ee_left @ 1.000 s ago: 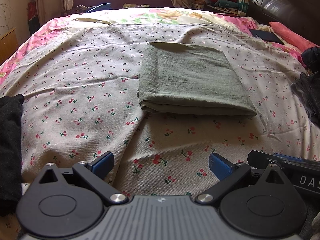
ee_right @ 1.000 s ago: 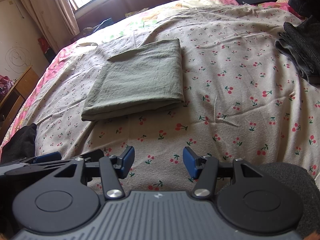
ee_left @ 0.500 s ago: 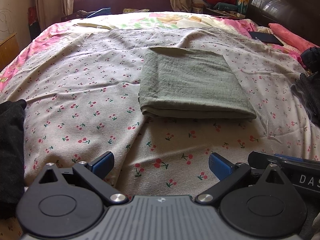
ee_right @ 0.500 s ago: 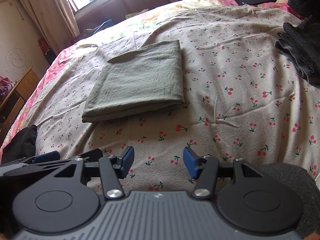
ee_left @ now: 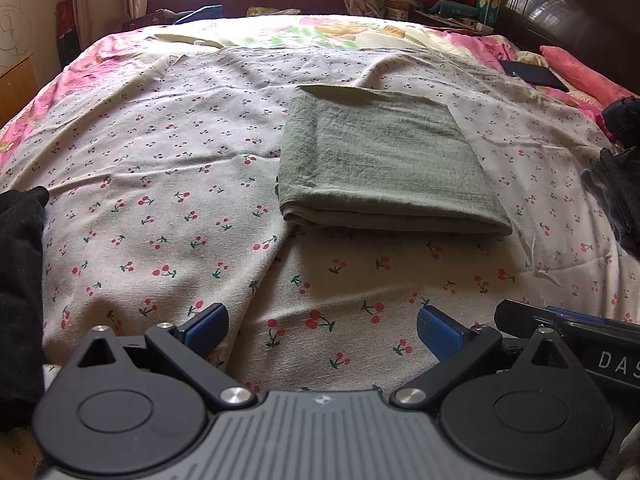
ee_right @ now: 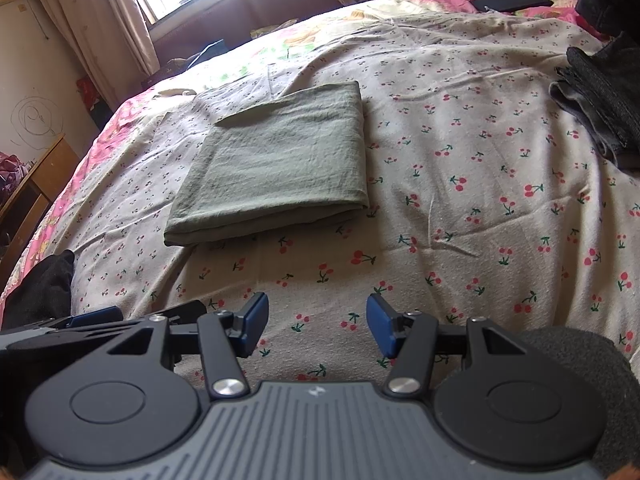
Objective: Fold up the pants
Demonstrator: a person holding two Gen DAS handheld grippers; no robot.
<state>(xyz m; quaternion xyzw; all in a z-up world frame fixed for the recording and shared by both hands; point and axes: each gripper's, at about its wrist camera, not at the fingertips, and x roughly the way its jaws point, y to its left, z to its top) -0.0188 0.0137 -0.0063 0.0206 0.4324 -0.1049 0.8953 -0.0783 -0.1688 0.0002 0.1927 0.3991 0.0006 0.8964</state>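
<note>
The green pants (ee_left: 384,164) lie folded into a flat rectangle on the cherry-print bedsheet (ee_left: 160,200), with the thick folded edge towards me. They also show in the right wrist view (ee_right: 276,164), left of centre. My left gripper (ee_left: 322,328) is open and empty, low over the sheet, well short of the pants. My right gripper (ee_right: 316,322) is open and empty too, near the bed's front edge. The right gripper's body (ee_left: 568,332) shows at the lower right of the left wrist view.
Dark grey folded clothes (ee_right: 600,100) lie at the right of the bed. A black garment (ee_left: 20,280) lies at the left front. A dark tablet (ee_left: 534,74) and pink pillow (ee_left: 580,76) lie near the headboard. A wooden cabinet (ee_right: 36,184) stands at left.
Both grippers have drawn back slightly and tilted, so the pants sit a little lower in the left view. Both stay open and the pants have not moved.
</note>
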